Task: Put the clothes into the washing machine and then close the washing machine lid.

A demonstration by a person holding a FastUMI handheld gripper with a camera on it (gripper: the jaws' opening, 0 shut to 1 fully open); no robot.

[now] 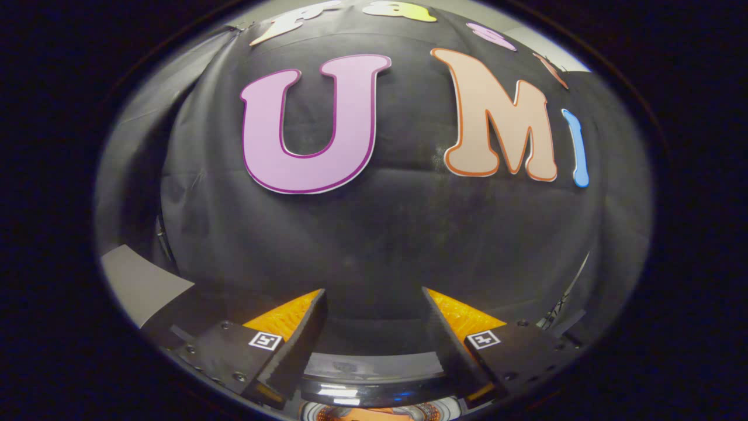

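My gripper (373, 292) is open, its two fingers spread wide with nothing between them. It faces the black cloth wall straight ahead. Low down, under and between the fingers, I see the curved glossy rim of the washing machine (371, 390) and a sliver of its round drum opening (374, 412) with something orange inside; what that orange thing is I cannot tell. Whether the lid is up or down is hidden.
The black cloth wall (380, 234) stands close ahead. A grey flat panel (140, 283) sits off to the left of the left finger. Thin cables or a stand (561, 304) show to the right of the right finger.
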